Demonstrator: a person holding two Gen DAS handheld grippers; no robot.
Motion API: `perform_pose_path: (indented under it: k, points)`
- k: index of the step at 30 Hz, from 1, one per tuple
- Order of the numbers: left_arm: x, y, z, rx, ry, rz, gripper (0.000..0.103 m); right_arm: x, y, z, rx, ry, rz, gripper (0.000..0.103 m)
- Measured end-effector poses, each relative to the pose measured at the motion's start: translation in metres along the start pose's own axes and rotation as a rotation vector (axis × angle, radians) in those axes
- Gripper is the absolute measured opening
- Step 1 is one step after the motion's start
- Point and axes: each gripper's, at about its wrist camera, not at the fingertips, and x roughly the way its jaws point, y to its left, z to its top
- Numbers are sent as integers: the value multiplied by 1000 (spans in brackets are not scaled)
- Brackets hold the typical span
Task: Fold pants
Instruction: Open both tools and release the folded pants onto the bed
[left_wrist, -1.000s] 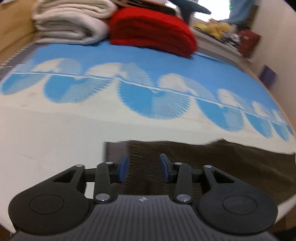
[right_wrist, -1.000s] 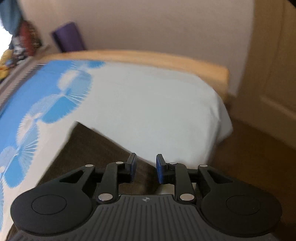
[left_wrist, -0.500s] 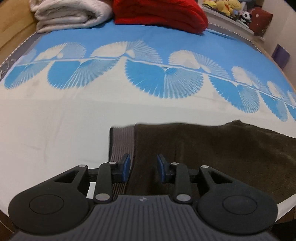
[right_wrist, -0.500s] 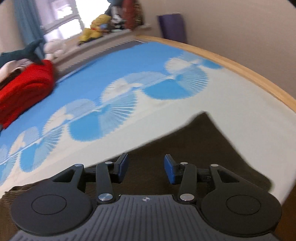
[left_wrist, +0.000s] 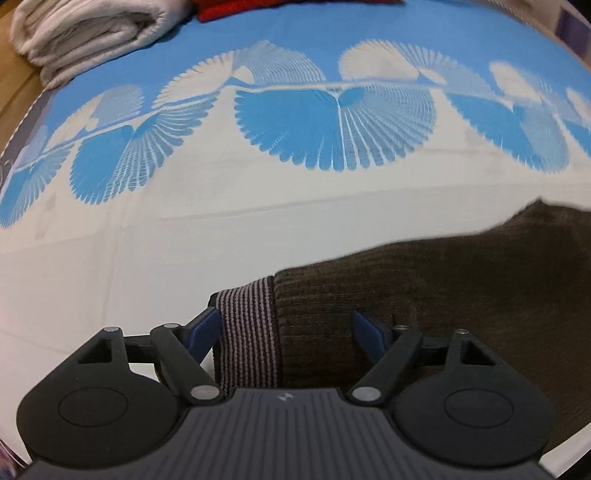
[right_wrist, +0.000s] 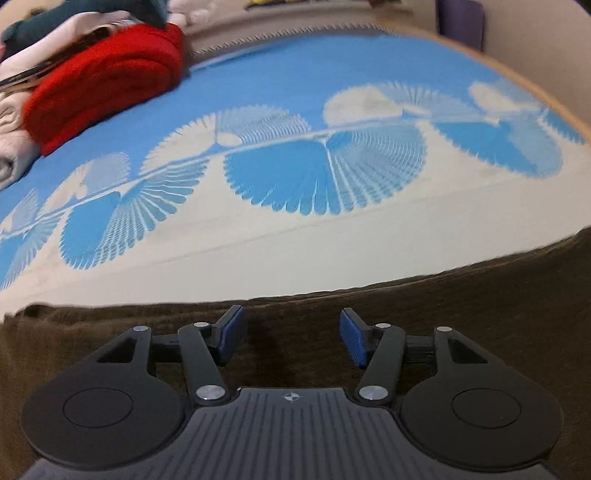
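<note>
Both wrist views look steeply down, close over the pants (shared).

Someone's bedroom at home, pretty clearly.

A bed takes up most of both views, covered by a blue and white fan-print sheet. A folded red blanket and white towels are stacked upper left, a wooden bed frame runs along the upper right, plus a plain wall behind.
</note>
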Motion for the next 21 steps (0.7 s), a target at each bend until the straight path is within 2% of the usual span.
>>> perform_pose_path:
  k: [2,3,4,5,7,10,12,15,16,18,19,21]
  points:
    - [15,0,-3,25,50,27,80,9,3,0,16,10,-34,58]
    - [18,-1,-5,36,56,32,80,9,8,1,3,-5,-58,53]
    - [19,-1,-5,41,56,35,80,8,11,2,-1,-18,-77,27]
    - [20,-1,-6,40,59,36,80,8,13,3,-1,-20,-100,10]
    - [21,-1,-6,41,63,34,81,7,12,5,4,-20,-108,2]
    - [22,8,-8,6,102,21,86,9,6,7,50,-18,-111,1]
    - [14,12,-4,-22,90,19,86,10,6,7,65,-15,-111,2]
    - [-16,8,2,-41,-67,30,84,10,1,10,105,-18,-87,3]
    - [-26,6,4,-52,-126,-6,83,5,-1,11,124,-37,-80,3]
    - [-35,0,7,-80,-179,-91,63,-13,4,12,98,-130,-77,10]
    - [-36,-5,9,-88,-185,-127,57,-22,11,11,47,-176,-66,11]
    - [-35,-20,13,-71,-177,-190,29,-36,29,5,-60,-228,-4,11]
